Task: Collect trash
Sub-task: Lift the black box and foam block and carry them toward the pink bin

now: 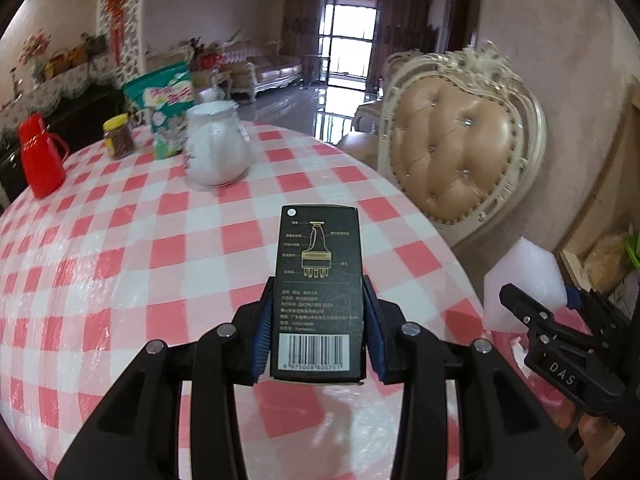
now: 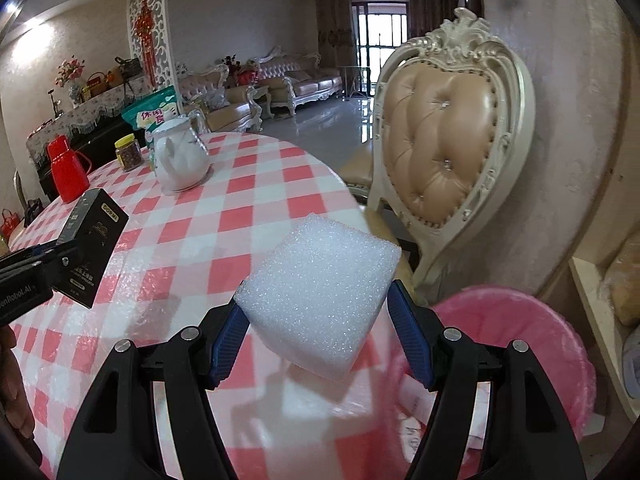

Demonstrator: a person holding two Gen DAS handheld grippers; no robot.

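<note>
Above the red-checked tabletop (image 1: 120,240), left gripper (image 1: 318,336) grasps a black printed carton (image 1: 318,280); right gripper (image 2: 320,320) grasps a white foam block (image 2: 320,284).

We hold the box (image 1: 318,292) in the left gripper (image 1: 318,344) above the worktop (image 1: 120,280), and the foam block (image 2: 320,296) in the right gripper (image 2: 320,336) to its right. At the far worktop edge stand, left to right, a flask (image 1: 40,156), a jar (image 1: 119,137), a bag (image 1: 166,112) and a jug (image 1: 216,144). A chair (image 1: 456,148) stands right of the worktop; a bin (image 2: 520,344) sits before the chair.
</note>
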